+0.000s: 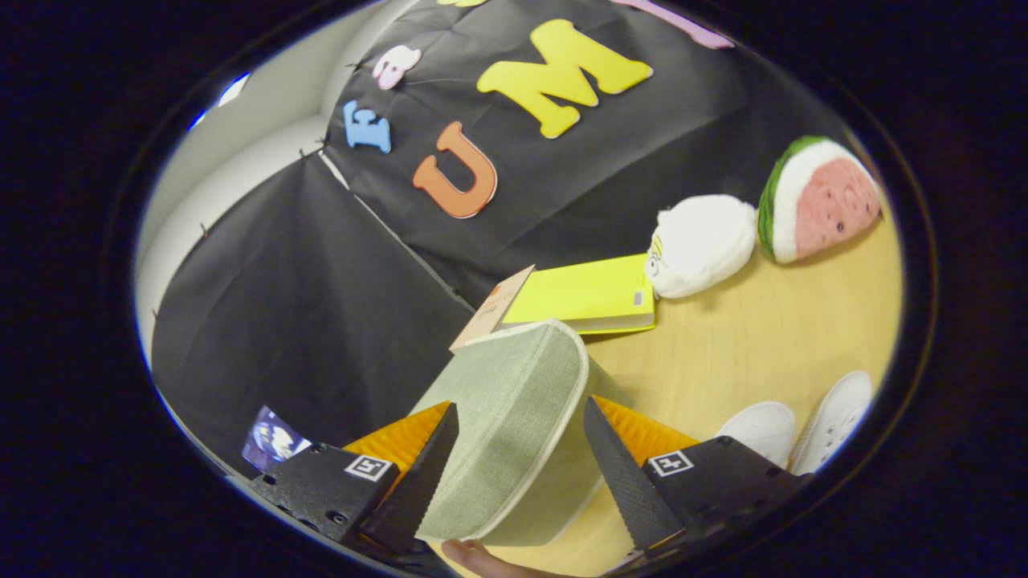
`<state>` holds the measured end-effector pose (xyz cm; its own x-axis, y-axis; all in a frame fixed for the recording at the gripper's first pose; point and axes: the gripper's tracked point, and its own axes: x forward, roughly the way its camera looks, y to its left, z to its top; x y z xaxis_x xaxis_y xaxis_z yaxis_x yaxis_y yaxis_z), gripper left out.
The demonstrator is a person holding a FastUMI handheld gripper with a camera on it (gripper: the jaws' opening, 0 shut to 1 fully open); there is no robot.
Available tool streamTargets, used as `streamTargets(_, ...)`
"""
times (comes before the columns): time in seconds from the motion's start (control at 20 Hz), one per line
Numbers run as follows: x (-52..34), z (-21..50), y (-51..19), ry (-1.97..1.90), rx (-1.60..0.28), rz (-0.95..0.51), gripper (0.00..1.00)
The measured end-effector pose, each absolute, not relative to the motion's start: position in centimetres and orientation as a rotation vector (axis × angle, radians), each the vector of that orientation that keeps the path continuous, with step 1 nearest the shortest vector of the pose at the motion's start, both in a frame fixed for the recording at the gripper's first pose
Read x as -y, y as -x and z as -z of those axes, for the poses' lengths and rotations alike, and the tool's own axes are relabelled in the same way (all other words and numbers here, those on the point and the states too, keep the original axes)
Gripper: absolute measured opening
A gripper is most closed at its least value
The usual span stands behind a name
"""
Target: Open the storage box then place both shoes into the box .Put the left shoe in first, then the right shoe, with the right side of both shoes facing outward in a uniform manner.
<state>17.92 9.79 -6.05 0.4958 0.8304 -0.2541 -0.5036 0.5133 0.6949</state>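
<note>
Between the two fingers of the tongs sits the lid of the green fabric storage box. The jaws stand wide apart; the left finger lies against the lid, the right finger stands just clear, so nothing is clamped. Two white shoes rest on the wooden bench beside the right finger. Beyond the box lie a yellow book, a white plush and a watermelon plush.
</note>
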Motion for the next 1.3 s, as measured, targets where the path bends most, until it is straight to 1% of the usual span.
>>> streamTargets(0.2, -10.4, 7.3, -18.5, -0.818, -0.795, -0.953, 0.99)
streamTargets(0.35, -10.8, 7.3, -17.8, -0.922, -0.875, -1.033, 0.98)
streamTargets(0.5, -10.9, 7.1, -17.6, -0.929, -0.91, -1.034, 0.98)
streamTargets(0.65, -12.1, 7.5, -16.8, -0.906, -0.919, -1.109, 0.97)
streamTargets(0.75, -12.0, 7.4, -17.1, -0.891, -0.915, -1.076, 0.95)
streamTargets(0.85, -11.5, 7.4, -17.0, -0.865, -0.906, -1.051, 0.82)
streamTargets(0.9, -11.2, 7.6, -17.0, -0.848, -0.902, -1.043, 0.72)
streamTargets(0.95, -10.9, 7.6, -16.9, -0.83, -0.896, -1.032, 0.71)
streamTargets(1.1, -9.8, 7.0, -17.0, -0.792, -0.87, -1.0, 0.57)
streamTargets(1.15, -9.6, 6.6, -17.1, -0.787, -0.856, -0.993, 0.49)
streamTargets(1.2, -9.4, 6.5, -17.0, -0.779, -0.852, -0.992, 0.39)
streamTargets(1.25, -9.2, 6.1, -17.0, -0.779, -0.846, -0.992, 0.35)
streamTargets(1.3, -9.0, 5.7, -17.1, -0.781, -0.845, -0.984, 0.28)
